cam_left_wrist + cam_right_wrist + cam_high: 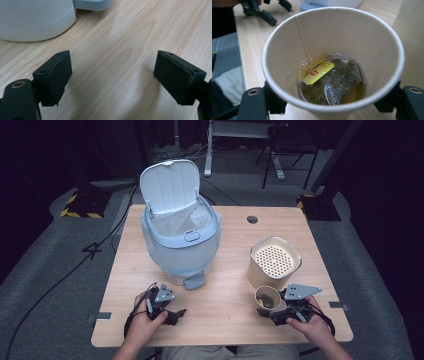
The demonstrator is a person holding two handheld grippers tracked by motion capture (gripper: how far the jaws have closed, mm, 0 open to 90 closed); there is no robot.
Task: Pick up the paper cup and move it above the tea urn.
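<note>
A paper cup (267, 298) stands at the front right of the wooden table (225, 270), with my right gripper (270, 304) shut on its sides. In the right gripper view the cup (352, 32) holds a little amber tea, a wet tea bag (339, 80) and its yellow tag (318, 72); a black jaw sits at each side of the cup, and the right gripper (332, 102) clasps it low down. My left gripper (167, 299) rests at the front left, open with nothing between its fingers. In its own view, the left gripper (112, 75) stands wide over bare wood.
A pale blue pedal bin (180, 240) with its lid up and a liner inside stands at mid-left, its pedal (194, 281) facing me. A beige canister with a perforated top (274, 262) is just behind the cup. The bin's base (35, 20) is close ahead of the left gripper.
</note>
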